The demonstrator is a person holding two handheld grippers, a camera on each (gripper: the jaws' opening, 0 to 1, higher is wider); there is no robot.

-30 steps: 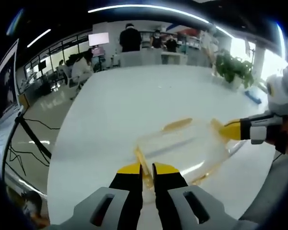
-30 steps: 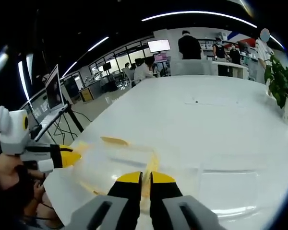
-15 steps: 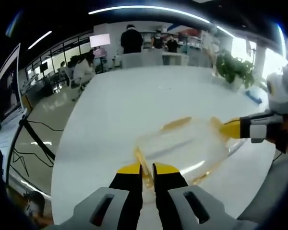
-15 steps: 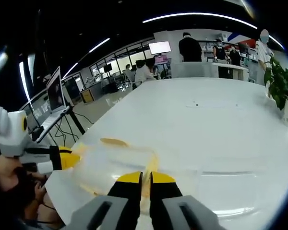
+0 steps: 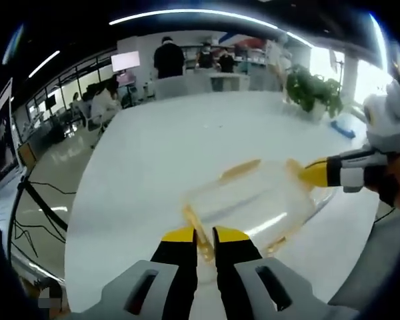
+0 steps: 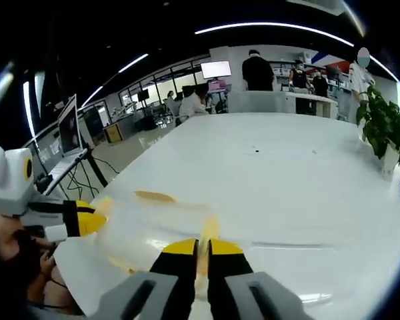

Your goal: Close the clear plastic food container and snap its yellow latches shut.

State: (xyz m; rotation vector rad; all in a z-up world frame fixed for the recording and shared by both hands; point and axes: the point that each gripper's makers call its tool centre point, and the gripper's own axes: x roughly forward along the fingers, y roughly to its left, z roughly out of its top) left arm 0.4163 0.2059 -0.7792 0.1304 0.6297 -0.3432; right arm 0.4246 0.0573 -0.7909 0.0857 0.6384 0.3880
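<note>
On the white table (image 5: 153, 153) lies the clear container (image 5: 253, 200), lid down, its long axis running between the two grippers. No writing on it can be read. At one end, the left gripper (image 5: 205, 235) has its jaws nearly shut on a yellow latch (image 5: 199, 233); at the other, the right gripper (image 6: 203, 247) likewise pinches the opposite latch (image 6: 207, 233). Potted plant (image 6: 385, 130) stands far off.

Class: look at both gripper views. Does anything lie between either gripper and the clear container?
Nothing visible does. The left gripper and right gripper each already grip a yellow latch at the container, which sits alone on the white table.
</note>
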